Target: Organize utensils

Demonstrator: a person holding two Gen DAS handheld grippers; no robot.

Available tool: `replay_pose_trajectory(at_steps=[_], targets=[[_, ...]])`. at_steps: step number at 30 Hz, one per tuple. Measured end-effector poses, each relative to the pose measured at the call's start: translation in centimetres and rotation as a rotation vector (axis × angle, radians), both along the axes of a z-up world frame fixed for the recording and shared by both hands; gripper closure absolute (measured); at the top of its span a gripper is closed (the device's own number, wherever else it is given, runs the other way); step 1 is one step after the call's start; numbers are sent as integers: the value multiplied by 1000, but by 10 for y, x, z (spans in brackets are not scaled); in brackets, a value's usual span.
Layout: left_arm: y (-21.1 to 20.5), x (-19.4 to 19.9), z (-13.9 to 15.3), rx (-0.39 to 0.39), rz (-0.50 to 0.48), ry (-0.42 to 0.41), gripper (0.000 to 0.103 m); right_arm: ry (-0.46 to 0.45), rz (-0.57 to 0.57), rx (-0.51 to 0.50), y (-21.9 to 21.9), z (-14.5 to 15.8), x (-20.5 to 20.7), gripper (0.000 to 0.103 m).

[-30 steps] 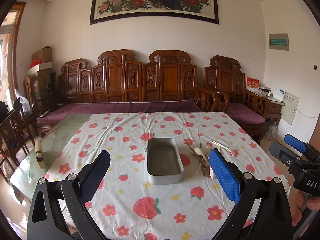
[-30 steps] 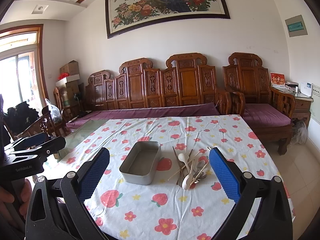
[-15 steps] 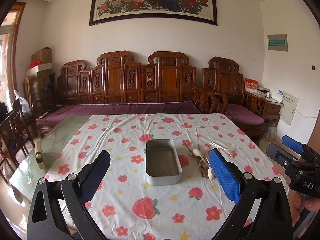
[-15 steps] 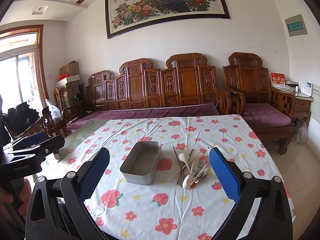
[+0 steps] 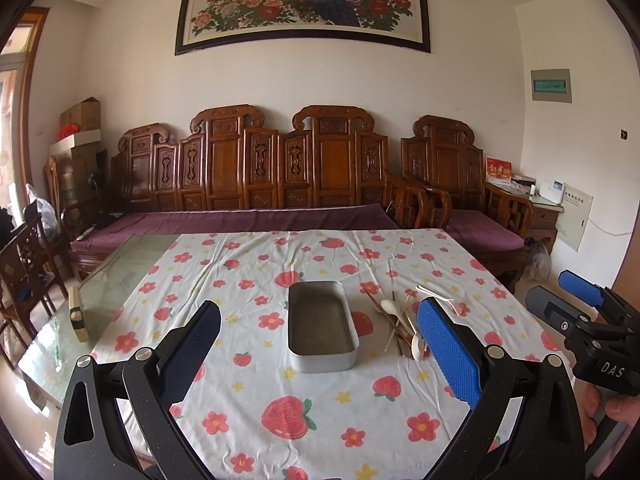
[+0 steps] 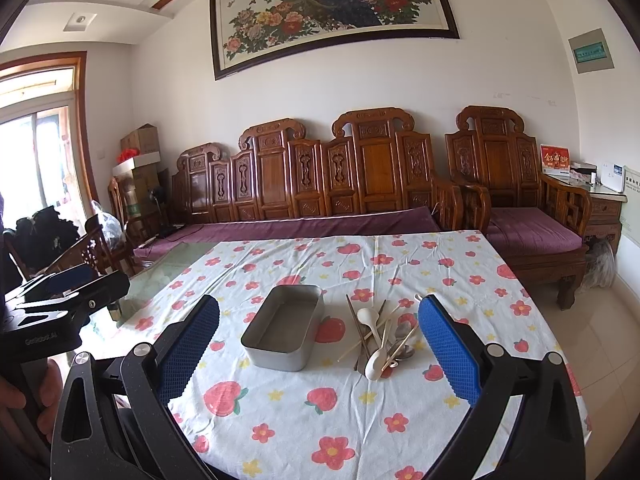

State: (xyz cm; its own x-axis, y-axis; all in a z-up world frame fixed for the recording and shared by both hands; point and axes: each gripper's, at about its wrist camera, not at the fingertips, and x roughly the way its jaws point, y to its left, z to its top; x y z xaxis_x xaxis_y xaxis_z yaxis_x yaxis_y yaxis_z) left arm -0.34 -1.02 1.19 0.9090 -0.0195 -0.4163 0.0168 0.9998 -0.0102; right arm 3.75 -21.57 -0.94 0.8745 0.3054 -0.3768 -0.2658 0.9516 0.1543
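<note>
I hold both the left gripper (image 5: 320, 354) and right gripper (image 6: 320, 354) wide and empty; the tangled pile of white spoons and wooden chopsticks (image 6: 380, 340) may scatter beside the grey metal tray (image 6: 286, 326).

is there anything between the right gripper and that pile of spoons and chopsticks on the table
Nothing visible does. The right gripper is open above the tablecloth, with only bare cloth before the pile of spoons and chopsticks. The metal tray sits beside the pile, to its left.

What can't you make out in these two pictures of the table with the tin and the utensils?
- Utensil pile, both views: the pieces overlap, so their count is unclear.
- Left wrist view: the left tongs' blue pad hides the pile's right part.
- Metal tin, right wrist view: the near wall hides part of the floor.
</note>
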Motion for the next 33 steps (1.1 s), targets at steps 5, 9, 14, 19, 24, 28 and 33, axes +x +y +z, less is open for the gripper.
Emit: replay_pose_trajectory(at_steps=[5, 9, 14, 19, 24, 28, 33], targets=[[-1, 0, 0, 0, 1, 0, 8, 0, 1, -1, 0, 0, 0, 3], [-1, 0, 0, 1, 1, -1, 8, -1, 1, -1, 0, 0, 0, 3], [-1, -1, 0, 0, -1, -1, 8, -1, 1, -1, 0, 0, 0, 3], [0, -1, -1, 0, -1, 0, 8, 0, 0, 0, 0, 0, 0, 3], [-1, -1, -2, 2, -2, 3, 8, 0, 1, 0, 0, 0, -1, 3], [0, 0, -4, 9, -5, 10, 8, 6, 2, -1, 0, 0, -2, 3], [3, 5, -9, 7, -2, 30, 8, 22, 2, -2, -4, -9, 2, 3]])
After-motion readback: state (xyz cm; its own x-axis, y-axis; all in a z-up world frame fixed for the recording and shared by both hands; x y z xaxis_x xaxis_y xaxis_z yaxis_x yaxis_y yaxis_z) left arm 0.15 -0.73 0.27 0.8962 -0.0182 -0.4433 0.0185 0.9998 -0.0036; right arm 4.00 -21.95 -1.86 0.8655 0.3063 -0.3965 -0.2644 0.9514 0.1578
